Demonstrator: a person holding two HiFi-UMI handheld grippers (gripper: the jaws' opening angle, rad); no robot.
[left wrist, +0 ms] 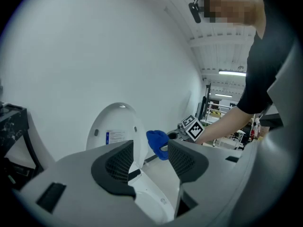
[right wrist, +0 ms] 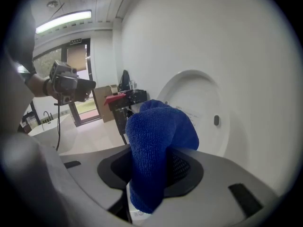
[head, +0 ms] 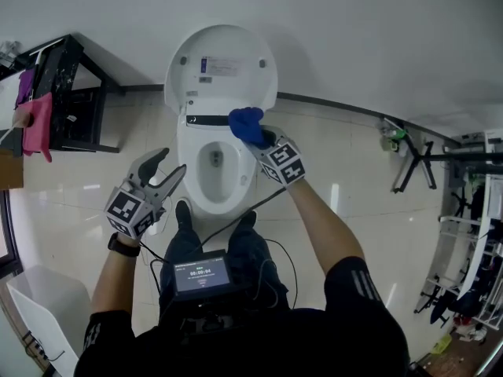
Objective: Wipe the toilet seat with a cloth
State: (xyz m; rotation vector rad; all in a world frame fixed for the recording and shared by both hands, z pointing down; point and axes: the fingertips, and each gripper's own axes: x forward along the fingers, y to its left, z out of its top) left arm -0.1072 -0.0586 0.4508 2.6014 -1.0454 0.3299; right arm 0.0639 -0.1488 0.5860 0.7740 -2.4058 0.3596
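Note:
The white toilet stands against the wall with its lid [head: 221,63] raised and its seat [head: 242,181] down around the bowl. A blue cloth [head: 247,125] is bunched at the seat's back right, near the hinge. My right gripper [head: 263,137] is shut on this cloth [right wrist: 156,148], which fills the space between its jaws. My left gripper [head: 167,170] hovers open beside the bowl's left rim, with nothing between its jaws. Through its jaws I see the lid [left wrist: 116,131], the cloth [left wrist: 157,143] and the right gripper [left wrist: 176,137].
A black rack [head: 69,93] with a pink cloth [head: 37,124] stands left of the toilet. A white bin [head: 43,305] sits at the near left. A black stand [head: 415,159] and shelves [head: 479,242] are on the right. A cable [head: 236,220] runs down from the right gripper.

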